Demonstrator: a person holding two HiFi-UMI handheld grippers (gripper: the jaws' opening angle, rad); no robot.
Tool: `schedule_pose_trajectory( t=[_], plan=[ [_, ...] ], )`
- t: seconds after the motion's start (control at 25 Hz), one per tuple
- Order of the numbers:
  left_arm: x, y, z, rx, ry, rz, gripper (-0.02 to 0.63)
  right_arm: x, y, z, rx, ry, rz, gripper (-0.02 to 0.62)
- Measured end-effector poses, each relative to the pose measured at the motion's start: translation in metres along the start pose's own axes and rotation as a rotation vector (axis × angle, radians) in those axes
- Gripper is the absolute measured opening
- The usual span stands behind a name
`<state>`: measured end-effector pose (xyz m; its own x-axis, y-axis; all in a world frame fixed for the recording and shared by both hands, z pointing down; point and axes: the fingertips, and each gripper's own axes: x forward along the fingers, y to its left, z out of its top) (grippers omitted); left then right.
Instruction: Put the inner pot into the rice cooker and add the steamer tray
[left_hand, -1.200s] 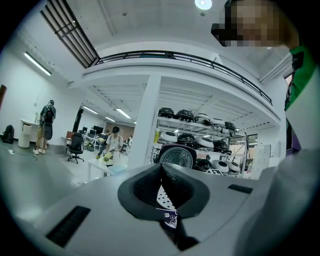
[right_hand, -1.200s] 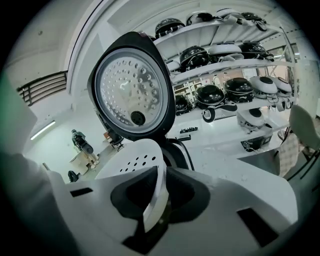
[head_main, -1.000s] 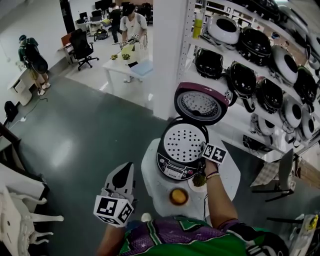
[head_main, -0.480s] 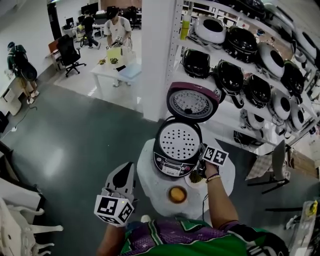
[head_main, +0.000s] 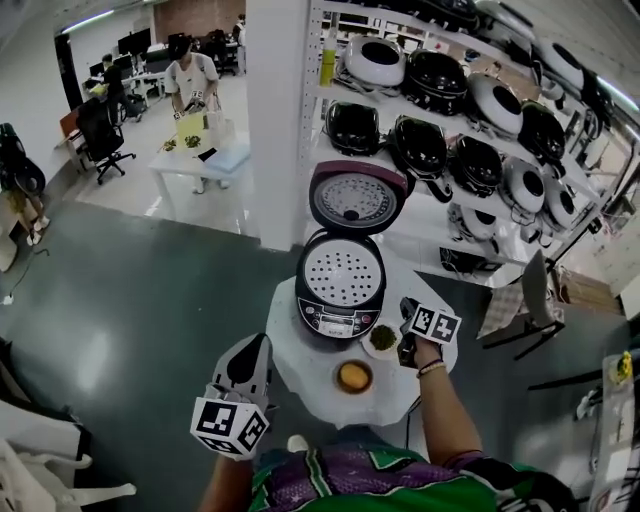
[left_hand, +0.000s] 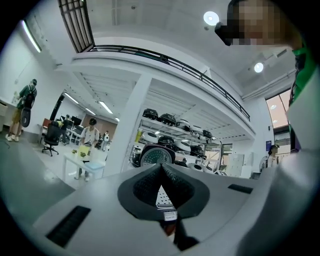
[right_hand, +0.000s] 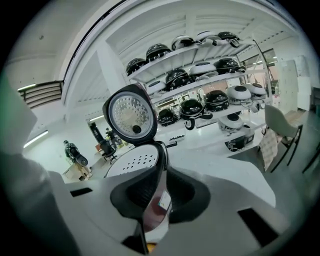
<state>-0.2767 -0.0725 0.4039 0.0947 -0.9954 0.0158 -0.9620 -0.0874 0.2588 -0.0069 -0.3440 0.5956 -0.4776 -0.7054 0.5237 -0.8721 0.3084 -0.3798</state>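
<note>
Left gripper (head_main: 251, 347): jaws together, empty.
Right gripper (head_main: 405, 314): jaws together, empty — beside plate (head_main: 367, 346).
Risk: a careless swing knocks plate off table (head_main: 300, 352) — right edge near.

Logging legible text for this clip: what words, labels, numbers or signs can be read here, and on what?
None can be read.
Rice cooker control panel: print too small.
Shelf-edge label: blurred.
Sticker on left hand-held gripper: too small.
Marker cubes: patterns only, no letters.

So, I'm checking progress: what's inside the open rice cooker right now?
A white steamer tray full of holes fills the opening of the rice cooker. It covers everything beneath it, so whether the inner pot is in place cannot be seen.
</note>
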Motion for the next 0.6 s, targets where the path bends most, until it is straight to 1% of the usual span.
schedule_pose_trajectory(
  t=[0.08, 0.2, 0.28, 0.4, 0.6],
  plan=[
    [-0.005, 0.0, -0.011, -0.008, 0.013, -0.032, 0.021, -0.026, -0.007, -0.012, 0.021, -0.006, 0.003, 0.064],
    [-0.01, 0.004, -0.021, -0.011, 0.035, -0.062, 0.021, -0.067, -0.02, -0.024, 0.009, -0.022, 0.004, 0.064],
    [-0.014, 0.007, -0.027, -0.009, 0.056, -0.076, 0.021, -0.094, -0.026, -0.025, 0.004, -0.042, 0.024, 0.058],
    [-0.024, 0.003, -0.029, 0.011, 0.087, -0.097, 0.023, -0.138, -0.027, -0.015, -0.018, -0.111, 0.063, 0.044],
    [-0.037, -0.021, -0.019, 0.054, 0.058, -0.084, 0.023, -0.209, -0.019, 0.013, -0.126, -0.249, 0.123, 0.026]
  ],
)
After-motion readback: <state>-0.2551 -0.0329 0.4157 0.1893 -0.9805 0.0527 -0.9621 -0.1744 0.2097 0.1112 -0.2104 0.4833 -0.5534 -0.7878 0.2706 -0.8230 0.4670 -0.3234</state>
